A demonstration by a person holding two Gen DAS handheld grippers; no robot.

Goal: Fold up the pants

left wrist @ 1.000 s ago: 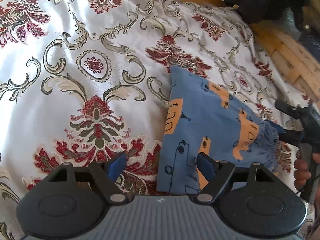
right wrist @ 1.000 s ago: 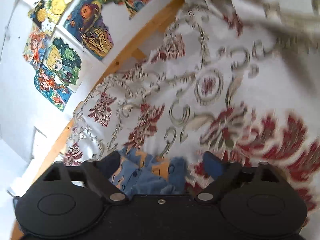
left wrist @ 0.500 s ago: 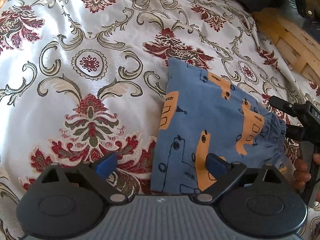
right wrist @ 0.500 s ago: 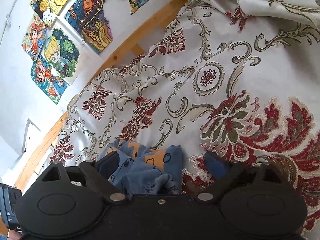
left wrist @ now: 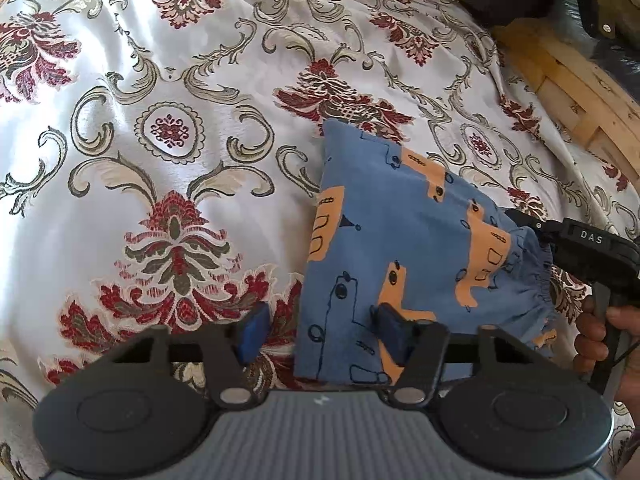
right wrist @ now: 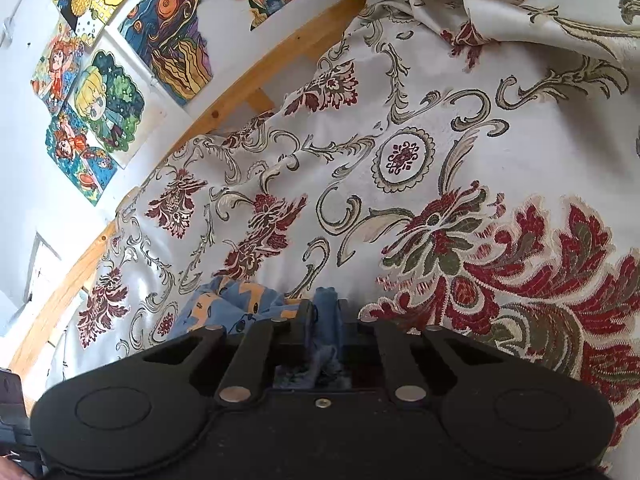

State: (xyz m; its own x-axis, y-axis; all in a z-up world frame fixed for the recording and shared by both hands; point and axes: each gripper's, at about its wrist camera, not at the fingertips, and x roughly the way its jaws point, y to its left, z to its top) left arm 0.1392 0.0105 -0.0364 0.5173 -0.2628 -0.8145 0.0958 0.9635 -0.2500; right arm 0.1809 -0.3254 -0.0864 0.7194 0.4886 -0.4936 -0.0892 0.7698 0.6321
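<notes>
Folded pants [left wrist: 404, 248] lie on the bed's bedspread [left wrist: 168, 80] near its right edge, loads of free room to their left. Left hand-held gripper [left wrist: 320, 330] spread wide over the near hem; right hand-held gripper [right wrist: 322, 320] clenched on the waistband (2 fingers pinching fabric).

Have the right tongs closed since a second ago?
Yes. The right tongs, open a second ago, are now shut on the blue pants, pinching the waistband over the bedspread.
</notes>
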